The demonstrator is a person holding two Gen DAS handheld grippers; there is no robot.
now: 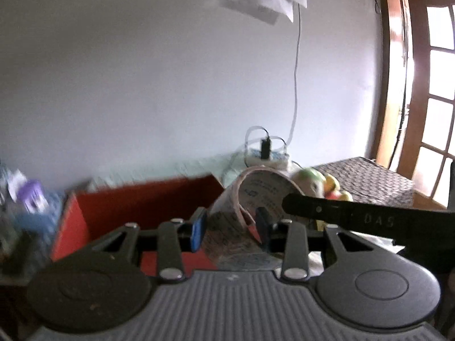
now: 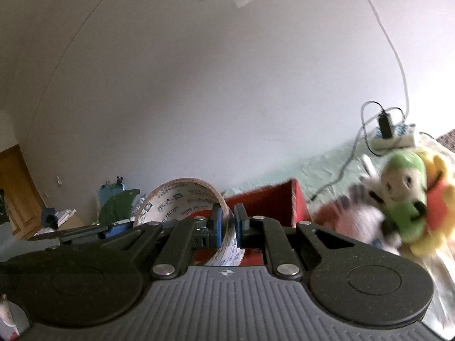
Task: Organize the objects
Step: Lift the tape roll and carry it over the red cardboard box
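Note:
A roll of printed packing tape (image 1: 233,227) hangs in the air, held from two sides. My left gripper (image 1: 230,226) is shut on it, one blue pad against each flat side of the roll. My right gripper (image 2: 229,224) is shut on the roll's wall (image 2: 182,196), one pad inside the ring and one outside. A black finger (image 1: 341,213) of the right gripper reaches in from the right in the left wrist view. The left gripper (image 2: 113,228) shows low at the left in the right wrist view. An open red box (image 1: 128,207) (image 2: 270,199) stands just behind the roll.
A plush toy in green and yellow (image 2: 403,193) (image 1: 315,184) lies to the right of the box. A power strip with a charger and a white cable (image 1: 267,156) sits by the wall. A cloth-covered table (image 1: 369,182) and a glazed wooden door (image 1: 426,85) are further right. Blurred clutter (image 1: 28,199) is at the left.

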